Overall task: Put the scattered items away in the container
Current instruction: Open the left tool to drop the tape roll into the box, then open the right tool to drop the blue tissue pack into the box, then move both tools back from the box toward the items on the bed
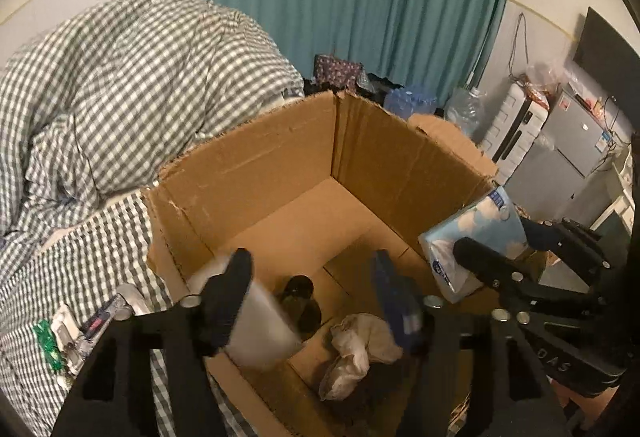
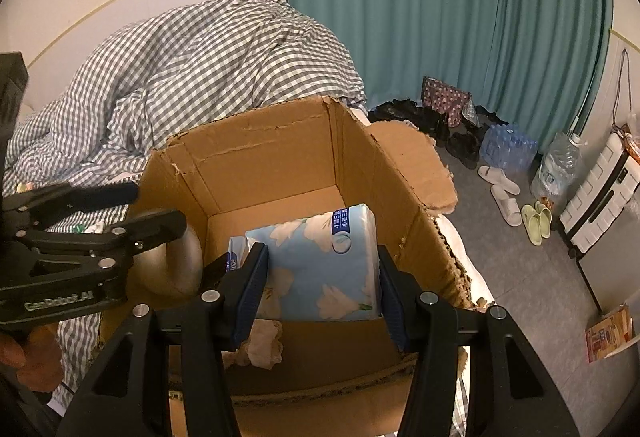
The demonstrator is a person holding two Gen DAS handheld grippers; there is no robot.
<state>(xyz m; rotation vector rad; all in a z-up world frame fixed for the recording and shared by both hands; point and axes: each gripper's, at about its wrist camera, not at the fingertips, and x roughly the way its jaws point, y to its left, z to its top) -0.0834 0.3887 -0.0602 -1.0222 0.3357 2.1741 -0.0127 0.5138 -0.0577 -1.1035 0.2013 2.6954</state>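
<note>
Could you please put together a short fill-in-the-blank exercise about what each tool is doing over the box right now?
1. The right tool is shut on a blue ____ pack.
2. That pack hangs over the open ____ box.
3. A crumpled ____ cloth already lies on the box floor.
4. The bedding behind the box has a ____ pattern.

Missing words: tissue; cardboard; white; checked
</note>
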